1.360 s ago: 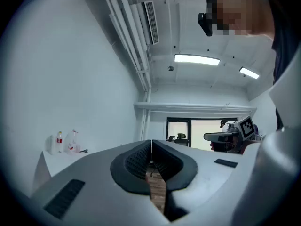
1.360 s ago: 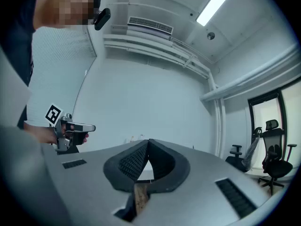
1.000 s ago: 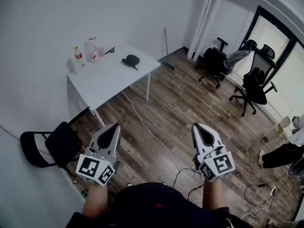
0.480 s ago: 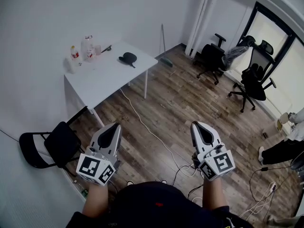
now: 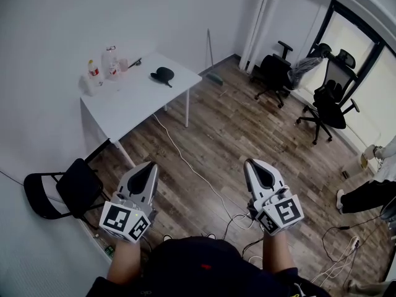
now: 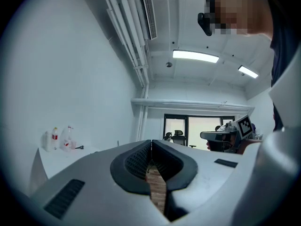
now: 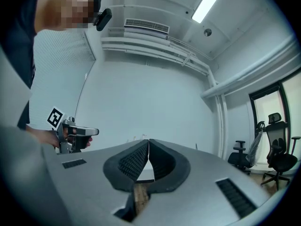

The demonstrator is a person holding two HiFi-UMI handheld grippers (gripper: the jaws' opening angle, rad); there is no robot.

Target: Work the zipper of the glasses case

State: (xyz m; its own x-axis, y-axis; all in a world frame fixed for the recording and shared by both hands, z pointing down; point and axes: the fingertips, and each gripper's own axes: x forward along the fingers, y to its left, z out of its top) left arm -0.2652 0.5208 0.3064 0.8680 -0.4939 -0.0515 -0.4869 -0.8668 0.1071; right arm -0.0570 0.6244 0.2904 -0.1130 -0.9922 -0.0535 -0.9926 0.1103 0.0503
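head view: left gripper, right gripper jaws closed, empty; glasses case on table

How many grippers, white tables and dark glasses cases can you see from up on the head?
Grippers: 2 (left gripper, right gripper)
White table: 1
Glasses case: 1
Total: 4
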